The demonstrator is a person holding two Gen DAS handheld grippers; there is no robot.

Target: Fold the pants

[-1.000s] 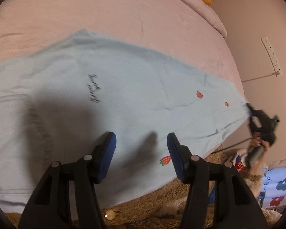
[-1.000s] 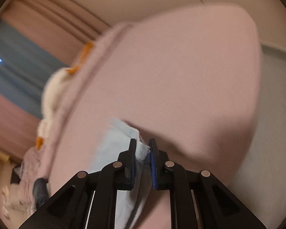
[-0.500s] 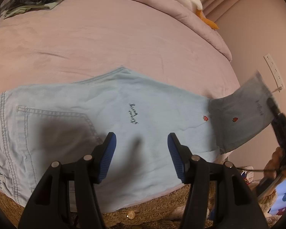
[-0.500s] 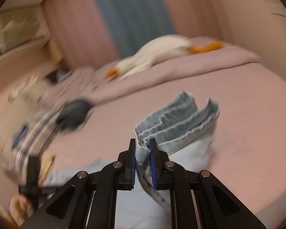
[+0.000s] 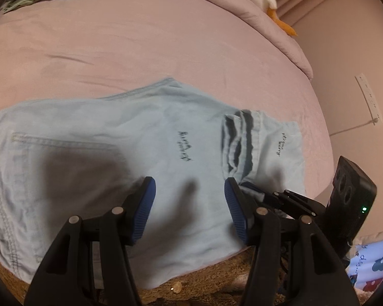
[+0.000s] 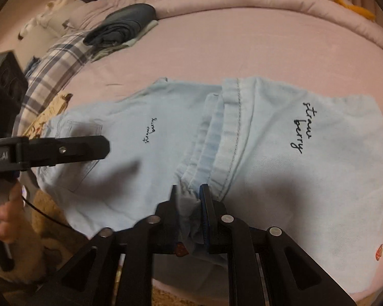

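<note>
Right gripper [image 6: 187, 199]: blue-padded fingers pinching the bunched hem ends of the pale blue denim pants with dark script embroidery [image 6: 280, 153], cuffs stacked and gathered right at the fingertips. Ahead of and beyond that grip, the folded-over leg section lying flat on top of the upper part of the same garment, hem edge running away from the fingertips. Long axis of the pants crosswise to both grippers, waist and back pocket off toward the left gripper's side.

Left gripper [image 5: 189, 206]: spread wide, holding nothing, hovering just above the mid-thigh cloth, pocket area to its left, folded cuffs just to its right. Right gripper nearer the hems; left nearer the waist. Probably next: release of the cuffs, then a second fold.

Farther out, pink bedsheet [image 5: 140, 38] under everything; folded dark clothing [image 6: 122, 28] well beyond.
</note>
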